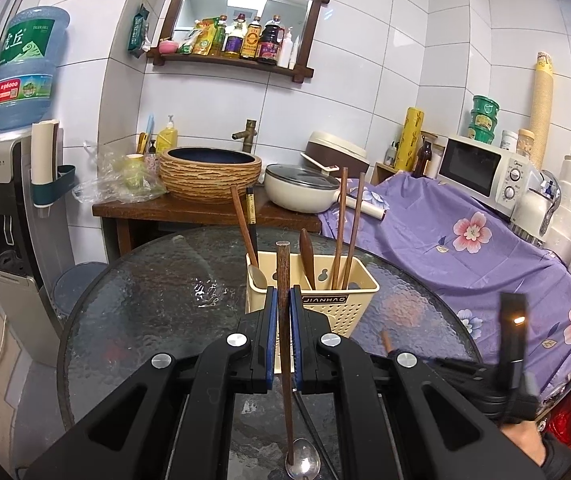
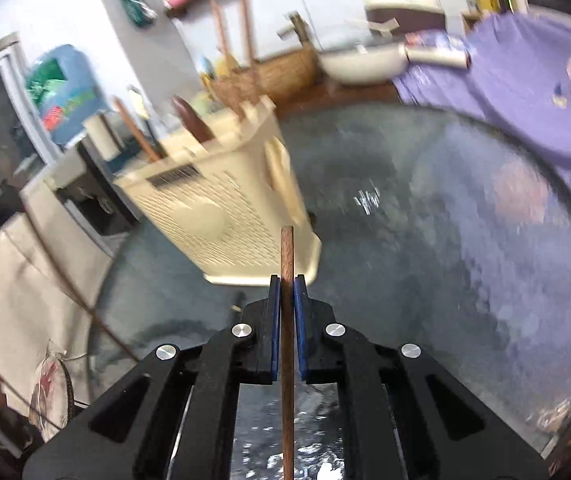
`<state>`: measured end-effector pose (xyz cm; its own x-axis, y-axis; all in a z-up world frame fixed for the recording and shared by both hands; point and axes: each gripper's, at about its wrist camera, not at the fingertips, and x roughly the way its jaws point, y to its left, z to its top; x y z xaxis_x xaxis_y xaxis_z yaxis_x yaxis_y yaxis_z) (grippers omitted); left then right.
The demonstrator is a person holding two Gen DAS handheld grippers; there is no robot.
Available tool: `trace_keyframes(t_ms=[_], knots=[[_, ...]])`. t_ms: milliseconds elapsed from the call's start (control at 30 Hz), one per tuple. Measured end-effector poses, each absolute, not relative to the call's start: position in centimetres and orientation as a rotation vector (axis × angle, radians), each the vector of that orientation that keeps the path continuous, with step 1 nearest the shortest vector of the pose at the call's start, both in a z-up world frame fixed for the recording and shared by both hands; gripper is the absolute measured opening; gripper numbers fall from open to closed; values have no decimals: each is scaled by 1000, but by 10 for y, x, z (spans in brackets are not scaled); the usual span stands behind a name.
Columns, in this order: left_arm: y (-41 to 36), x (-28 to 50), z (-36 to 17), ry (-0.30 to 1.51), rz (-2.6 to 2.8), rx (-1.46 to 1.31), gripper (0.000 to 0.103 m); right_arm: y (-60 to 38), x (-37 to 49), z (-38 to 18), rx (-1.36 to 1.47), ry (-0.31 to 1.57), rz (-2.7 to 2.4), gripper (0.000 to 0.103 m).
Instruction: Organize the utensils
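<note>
Left wrist view: the left gripper [image 1: 284, 300] is clamped on a dark wooden chopstick [image 1: 284, 280] whose long axis runs forward between the blue pads [image 1: 271, 312], its blunt end pointing at the cream utensil holder [image 1: 341, 312] on the round glass table [image 1: 145, 300]; its other end lies beside a metal spoon [image 1: 303, 462]. In the blurred right wrist view, the right gripper [image 2: 287, 292] pinches a lighter wooden chopstick [image 2: 287, 256] that points forward, just beside the holder's base.

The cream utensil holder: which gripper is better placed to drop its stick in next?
Probably left. The left gripper holds its dark wooden stick squarely before the holder. The right gripper views it tilted, blurred and off to one side.
</note>
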<state>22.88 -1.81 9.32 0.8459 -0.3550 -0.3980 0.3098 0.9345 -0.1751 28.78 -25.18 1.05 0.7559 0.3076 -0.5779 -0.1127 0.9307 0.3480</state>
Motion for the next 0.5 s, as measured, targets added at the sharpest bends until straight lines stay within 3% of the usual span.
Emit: trace_keyframes(t_ms=[500], knots=[[-19,214,118,374,-365,-97,6,-231,232,121,201,390,330,7]])
